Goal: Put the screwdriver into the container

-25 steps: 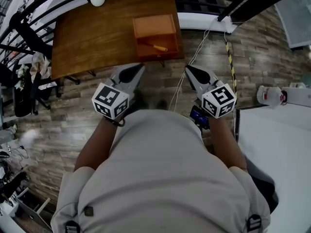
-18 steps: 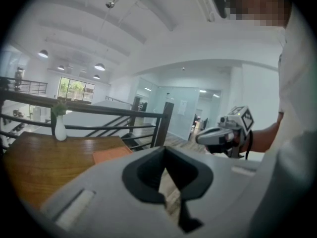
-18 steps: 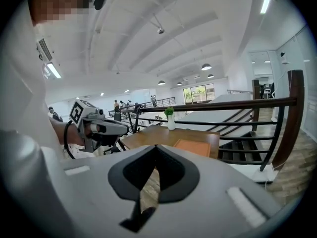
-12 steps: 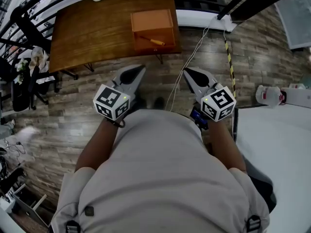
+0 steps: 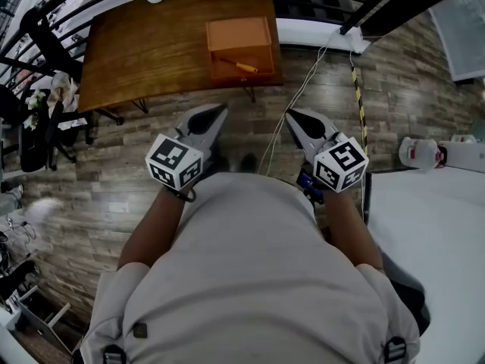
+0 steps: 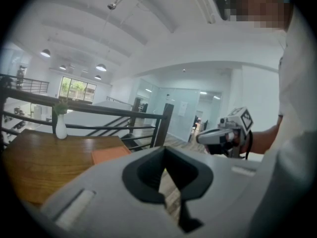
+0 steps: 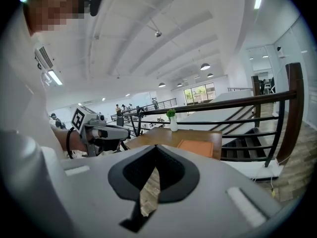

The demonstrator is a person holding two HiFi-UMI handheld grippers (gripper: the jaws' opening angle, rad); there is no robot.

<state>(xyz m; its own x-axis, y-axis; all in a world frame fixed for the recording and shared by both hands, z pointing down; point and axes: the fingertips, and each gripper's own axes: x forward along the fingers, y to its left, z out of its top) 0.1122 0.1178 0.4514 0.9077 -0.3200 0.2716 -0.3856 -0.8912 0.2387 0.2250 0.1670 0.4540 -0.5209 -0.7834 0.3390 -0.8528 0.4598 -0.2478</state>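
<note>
- The wooden table (image 5: 151,48) fills the upper left of the head view. The job's things sit at its right end.
- The orange container (image 5: 239,35) is a flat box at upper centre. Its paler top shows nothing lying on it. A darker orange patch runs along its near side, and I cannot tell whether that is an open compartment or a separate piece.
- The left gripper (image 5: 215,113) is at centre-left, jaws pressed together on nothing. Only floor shows through the gap behind the tips. It hangs over the floorboards, well apart from the table.
- The right gripper (image 5: 292,117) is at centre-right in the same state, closed and empty, level with its partner.
- The screwdriver (image 5: 244,67) lies slanted on that darker patch, right at the container's near side, yellow handle to the lower right and thin shaft to the upper left.
- It looks light and stiff, but it is round and so likely to roll or slip. The thicker handle, taken across its middle, is the safer place to grip. The shaft looks too slim for a sure pinch.
</note>
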